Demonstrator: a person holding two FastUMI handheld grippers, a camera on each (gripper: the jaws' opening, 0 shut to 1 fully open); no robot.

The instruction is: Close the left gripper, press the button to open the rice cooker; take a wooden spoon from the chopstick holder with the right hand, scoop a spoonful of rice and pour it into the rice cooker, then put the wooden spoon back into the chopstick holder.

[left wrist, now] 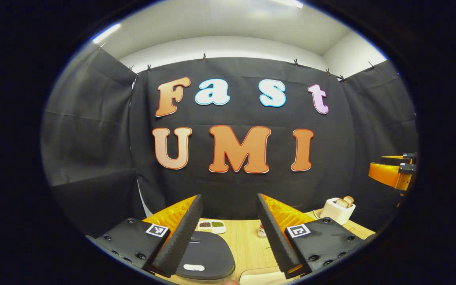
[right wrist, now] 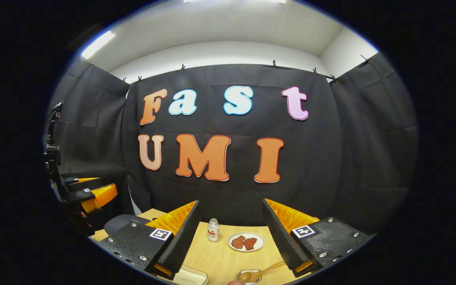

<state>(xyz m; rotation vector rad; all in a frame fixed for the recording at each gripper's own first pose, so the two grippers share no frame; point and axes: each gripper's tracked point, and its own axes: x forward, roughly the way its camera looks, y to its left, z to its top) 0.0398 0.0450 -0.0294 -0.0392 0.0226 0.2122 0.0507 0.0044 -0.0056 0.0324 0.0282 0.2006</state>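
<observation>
Your left gripper [left wrist: 228, 233] hangs wide apart, gripping nothing, with the rice cooker [left wrist: 206, 255] (smooth dark rounded lid, still down) right below its fingers. Your right gripper [right wrist: 230, 237] is spread too, the wooden spoon [right wrist: 260, 272] lying low between its tips. Bare pale wood table [right wrist: 220, 257] ahead of both.

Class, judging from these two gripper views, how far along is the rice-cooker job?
Nothing looks done. The dark rice cooker's lid lies flat, apparently shut. In hand: nothing; the left gripper hangs open above it, though the press needs it closed, and the right gripper is open and empty above the light wooden table. Pressing, scooping, pouring and returning the spoon all remain.
</observation>
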